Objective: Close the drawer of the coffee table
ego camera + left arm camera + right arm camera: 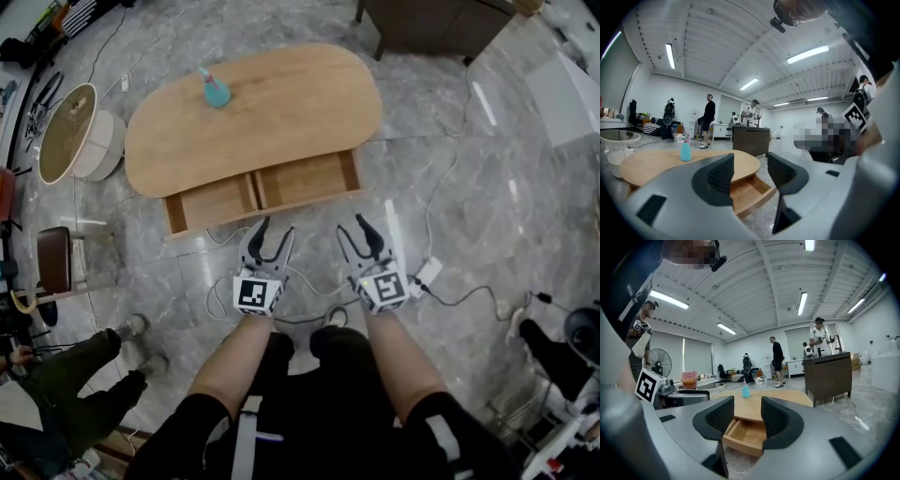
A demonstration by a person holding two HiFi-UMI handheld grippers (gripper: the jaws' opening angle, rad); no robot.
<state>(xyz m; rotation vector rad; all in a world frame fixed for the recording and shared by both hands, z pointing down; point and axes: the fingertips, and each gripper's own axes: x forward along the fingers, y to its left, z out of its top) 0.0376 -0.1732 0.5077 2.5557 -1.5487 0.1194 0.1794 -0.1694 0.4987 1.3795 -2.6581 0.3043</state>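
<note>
A pale wooden oval coffee table (pixel 281 103) stands on the grey marble floor. Its drawer (pixel 262 196) is pulled out toward me, two empty compartments showing. My left gripper (pixel 271 228) is open and hovers just in front of the drawer's front edge, near its middle. To its right my right gripper (pixel 359 225) is open too, a little short of the drawer's right end. In the left gripper view the drawer (pixel 749 193) shows between the fingers (pixel 723 172). The right gripper view frames the drawer (pixel 744 435) between its open pads (pixel 776 416). Neither gripper touches the wood.
A light blue bottle (pixel 215 90) stands on the tabletop at left. A round white side table (pixel 78 136) sits left of the coffee table, a dark cabinet (pixel 441 23) behind it. White cables (pixel 441 202) trail over the floor at right. A person's legs (pixel 84 370) are at lower left.
</note>
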